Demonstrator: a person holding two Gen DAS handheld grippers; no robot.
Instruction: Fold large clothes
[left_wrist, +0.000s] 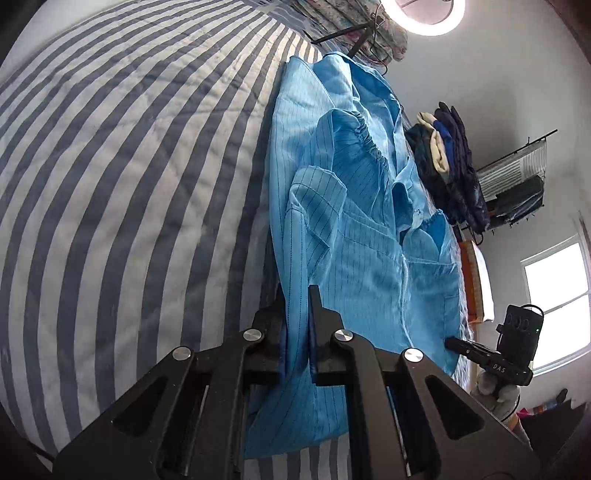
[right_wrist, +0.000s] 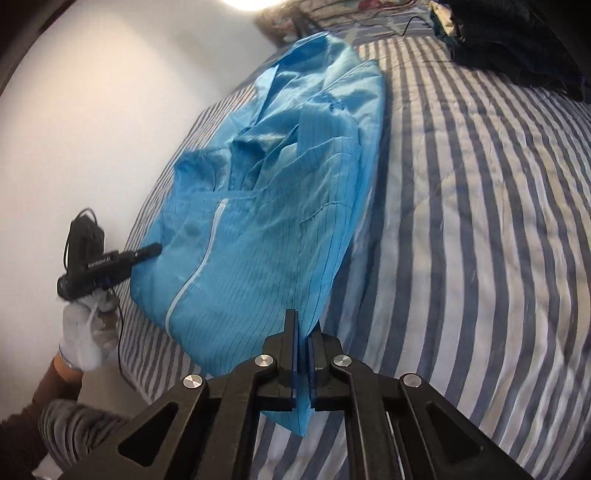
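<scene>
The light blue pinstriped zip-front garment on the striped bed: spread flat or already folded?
Partly folded: the light blue pinstriped garment is a narrow strip, its elastic-cuffed sleeve laid on top.

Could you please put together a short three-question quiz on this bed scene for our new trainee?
1. True or false: the blue garment lies on a striped quilt.
2. What does the right gripper hold? A) a pillow B) an edge of the garment C) nothing
3. What stands between the jaws of the left gripper?

Key
1. True.
2. B.
3. A fold of the blue garment's edge, pinched there.
</scene>
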